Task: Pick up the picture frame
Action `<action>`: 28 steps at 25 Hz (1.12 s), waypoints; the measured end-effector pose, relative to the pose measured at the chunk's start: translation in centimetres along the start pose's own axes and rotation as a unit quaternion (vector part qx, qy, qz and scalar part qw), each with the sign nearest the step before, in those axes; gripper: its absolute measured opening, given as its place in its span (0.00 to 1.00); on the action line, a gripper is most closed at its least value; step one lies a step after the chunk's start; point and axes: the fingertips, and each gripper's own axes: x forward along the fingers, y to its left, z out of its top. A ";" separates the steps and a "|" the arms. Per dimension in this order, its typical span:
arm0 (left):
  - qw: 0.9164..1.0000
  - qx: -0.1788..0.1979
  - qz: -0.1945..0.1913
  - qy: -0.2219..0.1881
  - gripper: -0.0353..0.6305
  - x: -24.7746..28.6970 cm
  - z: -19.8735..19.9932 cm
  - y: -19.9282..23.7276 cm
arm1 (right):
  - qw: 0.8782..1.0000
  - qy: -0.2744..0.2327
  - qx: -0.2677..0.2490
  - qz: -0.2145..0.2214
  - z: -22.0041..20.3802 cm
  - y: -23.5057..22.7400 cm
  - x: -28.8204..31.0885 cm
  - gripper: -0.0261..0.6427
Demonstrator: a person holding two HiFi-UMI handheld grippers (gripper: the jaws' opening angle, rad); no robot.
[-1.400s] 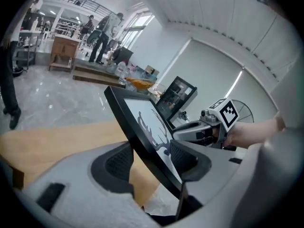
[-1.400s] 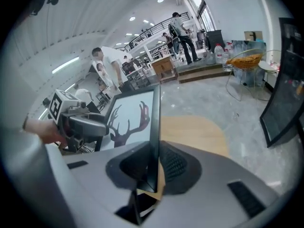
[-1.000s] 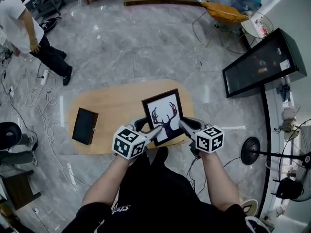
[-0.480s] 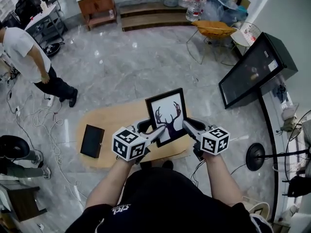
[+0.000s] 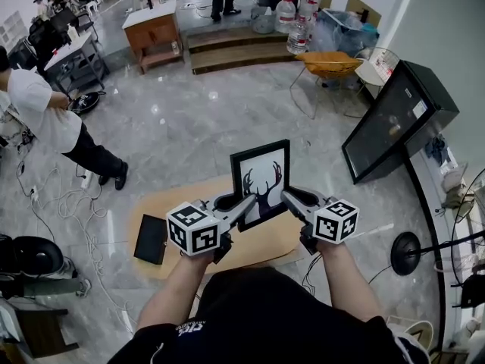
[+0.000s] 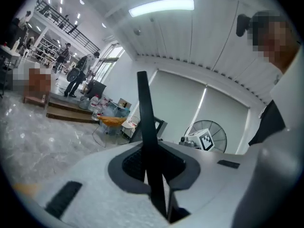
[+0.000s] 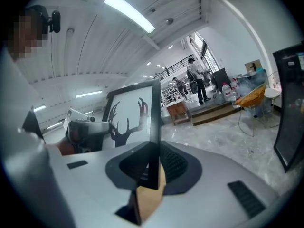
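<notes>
my left gripper (image 6: 149, 167) is clamped on the picture frame (image 5: 261, 174). in the left gripper view the frame's dark edge stands straight up out of the pads, and those jaws have just been closing onto it. my right gripper (image 7: 151, 167) is pinched narrow on the opposite side edge, with the antler print facing in towards its camera.

so the frame sits squarely between the two grippers, each gripping a side edge low down, and neither hand is nearer than the other. its long axis runs up and away from me, with the top leaning back. from the head view i judge it to be off the wooden table (image 5: 261, 245), since its top overlaps the floor beyond the far rim. any further lift depends on both grips rising together (if one side lags, the frame twists between the pads).

a flat black case (image 5: 151, 238) lies on the left part of the table, well apart from the frame. to the right a big dark screen (image 5: 394, 120) leans on the floor, also well apart. a person (image 5: 45, 120) stands at far left among loose cables (image 5: 53, 196). i see nothing in the way above the frame.
</notes>
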 end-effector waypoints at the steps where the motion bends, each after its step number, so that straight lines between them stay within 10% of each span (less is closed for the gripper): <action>1: 1.000 -0.001 -0.003 -0.007 0.11 -0.1 0.5 -0.2 | 1.000 -0.002 0.000 0.003 0.2 0.2 0.1 0.15; 19: 0.995 0.026 0.071 -0.069 0.10 -7.2 6.1 4.0 | 0.999 -0.037 -0.017 -0.023 2.6 -0.2 -3.3 0.18; 28: 0.985 0.053 0.135 -0.094 0.10 -13.1 9.4 6.7 | 0.992 -0.050 -0.100 -0.051 5.4 0.3 -5.0 0.05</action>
